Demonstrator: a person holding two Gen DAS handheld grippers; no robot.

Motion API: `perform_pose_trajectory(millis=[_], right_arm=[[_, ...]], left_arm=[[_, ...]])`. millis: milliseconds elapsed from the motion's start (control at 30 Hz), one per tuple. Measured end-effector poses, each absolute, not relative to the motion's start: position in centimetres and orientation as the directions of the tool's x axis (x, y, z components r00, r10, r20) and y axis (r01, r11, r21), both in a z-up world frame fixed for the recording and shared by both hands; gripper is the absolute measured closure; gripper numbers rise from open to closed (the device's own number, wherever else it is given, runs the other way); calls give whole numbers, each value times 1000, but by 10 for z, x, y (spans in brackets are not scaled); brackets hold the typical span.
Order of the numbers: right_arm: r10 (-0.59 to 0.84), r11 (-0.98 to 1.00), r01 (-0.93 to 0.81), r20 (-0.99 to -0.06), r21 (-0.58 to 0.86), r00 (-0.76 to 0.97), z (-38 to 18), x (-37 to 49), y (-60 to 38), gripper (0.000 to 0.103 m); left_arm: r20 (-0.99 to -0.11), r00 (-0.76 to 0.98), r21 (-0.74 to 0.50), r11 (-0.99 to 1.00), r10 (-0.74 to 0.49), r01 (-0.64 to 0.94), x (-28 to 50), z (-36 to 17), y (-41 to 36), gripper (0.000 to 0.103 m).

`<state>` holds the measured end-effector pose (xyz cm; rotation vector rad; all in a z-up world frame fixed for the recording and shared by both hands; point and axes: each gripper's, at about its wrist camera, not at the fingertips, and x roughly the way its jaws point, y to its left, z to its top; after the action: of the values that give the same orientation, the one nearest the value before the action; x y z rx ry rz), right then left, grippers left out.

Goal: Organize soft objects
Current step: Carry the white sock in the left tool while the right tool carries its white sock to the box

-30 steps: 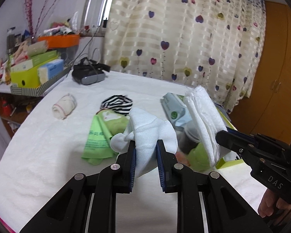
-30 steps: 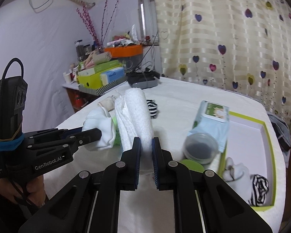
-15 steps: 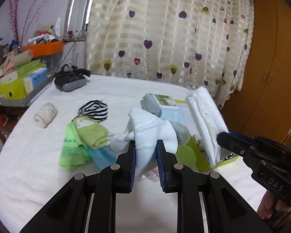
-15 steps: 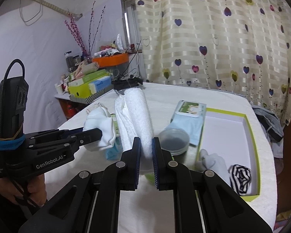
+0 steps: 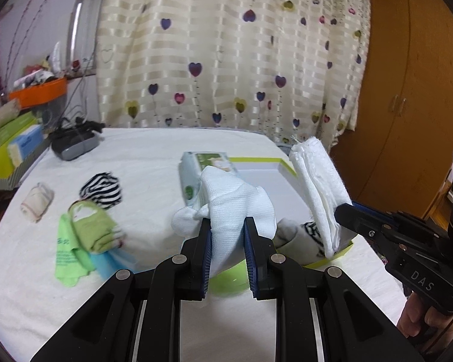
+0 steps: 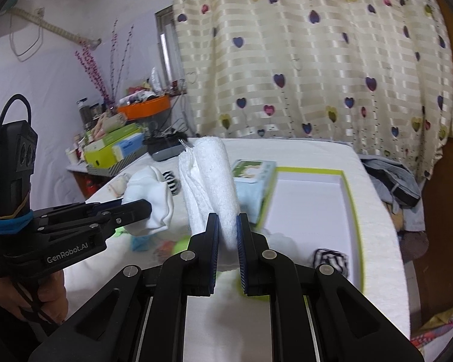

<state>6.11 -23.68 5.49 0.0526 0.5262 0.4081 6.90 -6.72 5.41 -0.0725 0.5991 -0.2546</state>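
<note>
My left gripper (image 5: 226,226) is shut on a white sock (image 5: 235,202) and holds it above the table, near the front left corner of the green-rimmed box (image 5: 256,160). My right gripper (image 6: 226,221) is shut on a folded white towel (image 6: 211,178), held upright above the table just left of the box (image 6: 351,199). The towel also shows in the left wrist view (image 5: 320,190), and the sock in the right wrist view (image 6: 151,199). A striped sock (image 6: 330,258) and a white sock (image 6: 282,239) lie in the box's near end.
On the white table lie a striped sock (image 5: 101,190), a green sock bundle (image 5: 90,229), a green cloth (image 5: 68,259), a cream roll (image 5: 36,202) and a wipes pack (image 5: 196,169). A grey device (image 5: 74,144) sits far back. Shelves with boxes (image 6: 114,147) stand left.
Both grippers have moved to the right, toward the box, carrying the sock and the towel. The box now fills more of both views. Neither grip has changed.
</note>
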Motion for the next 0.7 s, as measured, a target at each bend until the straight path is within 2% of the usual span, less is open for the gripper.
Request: perform_pose_trajectory(millis=[700], right_arm=[[317, 948, -250, -517, 197, 795, 41, 98, -298, 91]], left_arm=[[-589, 744, -113, 944, -316, 311, 112, 50, -133, 84]])
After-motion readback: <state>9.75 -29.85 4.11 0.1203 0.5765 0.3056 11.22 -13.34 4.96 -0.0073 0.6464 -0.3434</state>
